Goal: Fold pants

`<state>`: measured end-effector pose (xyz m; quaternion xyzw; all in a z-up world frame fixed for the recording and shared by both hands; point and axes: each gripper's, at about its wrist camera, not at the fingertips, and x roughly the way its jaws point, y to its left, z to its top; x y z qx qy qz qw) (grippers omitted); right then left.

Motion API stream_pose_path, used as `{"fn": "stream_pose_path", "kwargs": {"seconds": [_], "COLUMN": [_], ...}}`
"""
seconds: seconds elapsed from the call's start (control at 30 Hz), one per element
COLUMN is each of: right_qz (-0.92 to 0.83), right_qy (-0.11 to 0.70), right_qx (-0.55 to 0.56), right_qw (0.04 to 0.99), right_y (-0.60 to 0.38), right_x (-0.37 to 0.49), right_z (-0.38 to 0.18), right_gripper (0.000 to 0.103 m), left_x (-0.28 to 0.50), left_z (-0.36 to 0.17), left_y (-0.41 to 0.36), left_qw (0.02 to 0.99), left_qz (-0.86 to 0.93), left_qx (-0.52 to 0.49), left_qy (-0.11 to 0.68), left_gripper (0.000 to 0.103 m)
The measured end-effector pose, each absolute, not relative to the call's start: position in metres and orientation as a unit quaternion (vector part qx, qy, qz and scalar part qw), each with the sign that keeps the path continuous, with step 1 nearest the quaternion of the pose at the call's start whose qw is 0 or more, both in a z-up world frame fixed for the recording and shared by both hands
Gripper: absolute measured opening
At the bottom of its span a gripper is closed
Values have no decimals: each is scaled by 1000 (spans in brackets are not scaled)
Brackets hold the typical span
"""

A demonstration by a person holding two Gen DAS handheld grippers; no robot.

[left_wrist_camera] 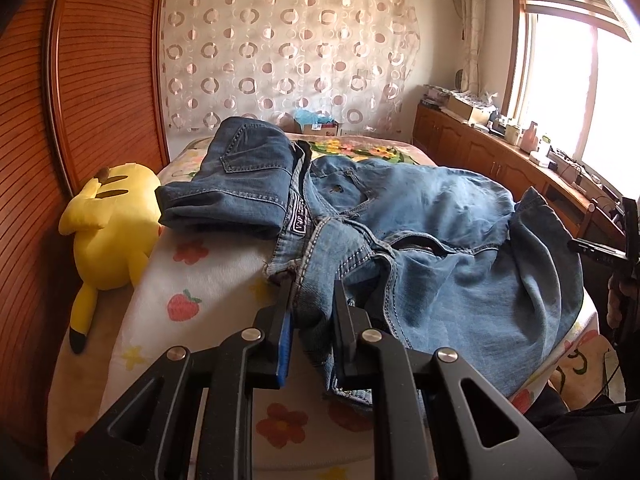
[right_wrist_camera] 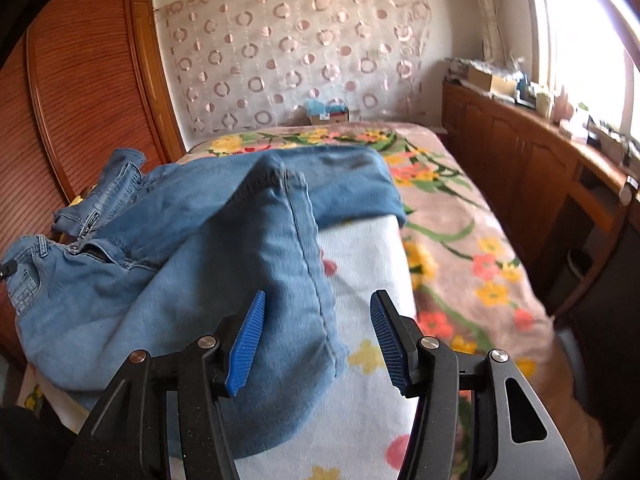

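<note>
Light blue jeans point(left_wrist_camera: 432, 240) lie crumpled on the bed, waistband toward the left wrist camera. My left gripper point(left_wrist_camera: 314, 300) is shut on the jeans' waistband fabric near the fly. In the right wrist view the jeans' leg point(right_wrist_camera: 256, 264) lies over the white blanket, its hem between my fingers. My right gripper point(right_wrist_camera: 318, 336) is open, its blue pads point(right_wrist_camera: 248, 340) on either side of the leg end without touching it. A darker folded pair of jeans point(left_wrist_camera: 236, 184) sits behind, at the left.
A yellow plush toy point(left_wrist_camera: 108, 232) lies at the bed's left edge by the wooden wardrobe point(left_wrist_camera: 80, 100). A floral blanket point(right_wrist_camera: 460, 232) covers the far bed. Wooden cabinets point(right_wrist_camera: 532, 184) with clutter run along the right under the window. The right gripper's tool shows in the left wrist view point(left_wrist_camera: 612, 248).
</note>
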<state>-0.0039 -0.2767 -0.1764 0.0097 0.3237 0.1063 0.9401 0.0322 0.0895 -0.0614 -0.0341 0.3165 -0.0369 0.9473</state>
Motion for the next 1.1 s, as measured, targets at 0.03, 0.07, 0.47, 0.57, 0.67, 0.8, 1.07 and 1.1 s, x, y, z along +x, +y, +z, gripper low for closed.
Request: {"fn": "stream_pose_path", "kwargs": {"seconds": [0.03, 0.07, 0.47, 0.57, 0.67, 0.8, 1.07, 1.1], "right_qz": [111, 115, 177, 221, 259, 266, 219, 208], "right_qy": [327, 329, 302, 294, 306, 321, 289, 284], "right_qx": [17, 22, 33, 26, 17, 8, 33, 33], "right_qw": [938, 937, 936, 930, 916, 909, 931, 935], "right_y": [-278, -277, -253, -225, -201, -198, -256, -262], "right_x": [-5, -5, 3, 1, -2, -6, -27, -30], "right_z": [-176, -177, -152, -147, -155, -163, -142, -141], "right_gripper": [56, 56, 4, 4, 4, 5, 36, 37], "left_x": [33, 34, 34, 34, 34, 34, 33, 34], "left_z": [-62, -63, -66, -66, -66, -66, -68, -68], "left_y": [90, 90, 91, 91, 90, 90, 91, 91], "left_qw": [947, 946, 945, 945, 945, 945, 944, 944], "left_qz": [-37, -36, -33, -34, -34, -33, -33, -33], "left_qx": [-33, -32, -33, -34, -33, -33, -33, -33], "left_qy": [318, 320, 324, 324, 324, 325, 325, 326], "left_gripper": [16, 16, 16, 16, 16, 16, 16, 16]}}
